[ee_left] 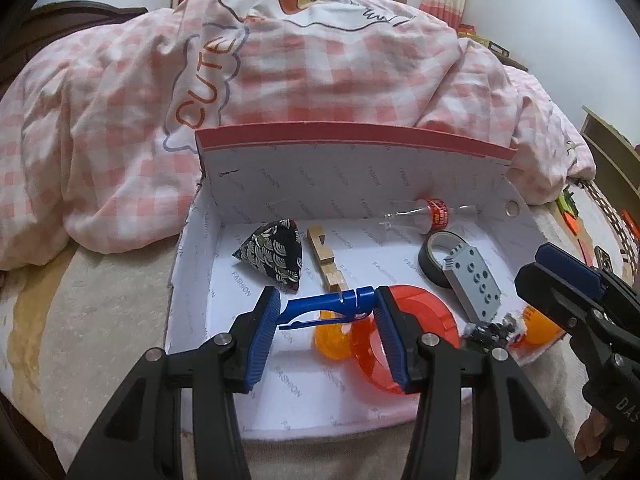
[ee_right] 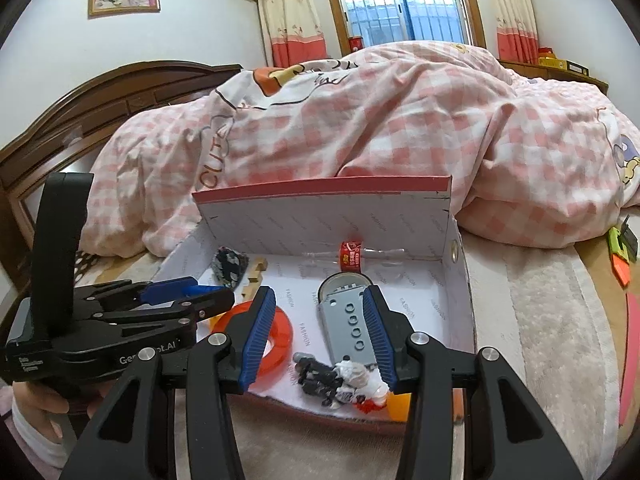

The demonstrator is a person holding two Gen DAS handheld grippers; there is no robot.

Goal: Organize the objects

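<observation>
A white cardboard box (ee_left: 320, 184) with a red rim lies open on the bed. My left gripper (ee_left: 326, 304) is shut on a blue plastic clip (ee_left: 324, 306) and holds it over the box's front. Under it sit a red ring (ee_left: 420, 312) and an orange ball (ee_left: 332, 340). The box also holds a patterned pyramid pouch (ee_left: 276, 256), a wooden piece (ee_left: 324, 260), a small bottle (ee_left: 424, 212), a black tape roll (ee_left: 436, 256) and a grey block (ee_left: 476, 284). My right gripper (ee_right: 320, 320) is open above the grey block (ee_right: 348, 324) and a toy figure (ee_right: 340, 380).
A pink checked duvet (ee_left: 320, 60) is heaped behind the box. The box rests on a cream fleece blanket (ee_left: 100, 320). Green and orange items (ee_right: 620, 248) lie on the bed at the right. A wooden headboard (ee_right: 100, 96) stands at the left.
</observation>
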